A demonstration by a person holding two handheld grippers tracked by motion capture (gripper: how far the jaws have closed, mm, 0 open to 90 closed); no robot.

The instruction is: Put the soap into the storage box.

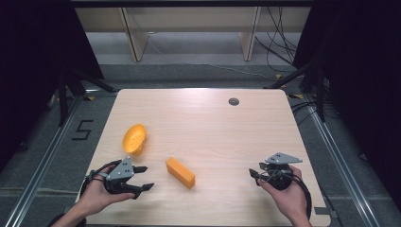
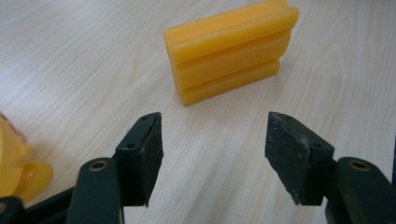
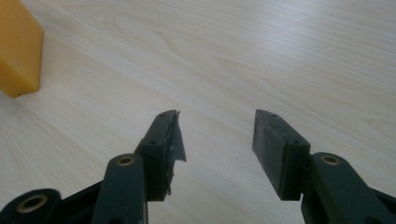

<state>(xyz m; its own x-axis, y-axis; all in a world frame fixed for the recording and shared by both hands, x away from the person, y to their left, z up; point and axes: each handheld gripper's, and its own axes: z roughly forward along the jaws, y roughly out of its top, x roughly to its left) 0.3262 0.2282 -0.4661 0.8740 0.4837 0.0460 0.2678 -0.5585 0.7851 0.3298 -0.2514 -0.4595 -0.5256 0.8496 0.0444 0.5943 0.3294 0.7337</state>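
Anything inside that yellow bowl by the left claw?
The bowl lies tipped on its side, its opening facing the camera. The inner wall that shows looks bare apart from small dots. The lowest part, behind the near rim, is hidden.

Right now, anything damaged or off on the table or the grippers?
One thing: on the right gripper, the pad on the finger at the left of its own view looks torn, a ragged flap peeling off its inner face. The yellow bowl lies tipped on its side. The orange block looks intact.
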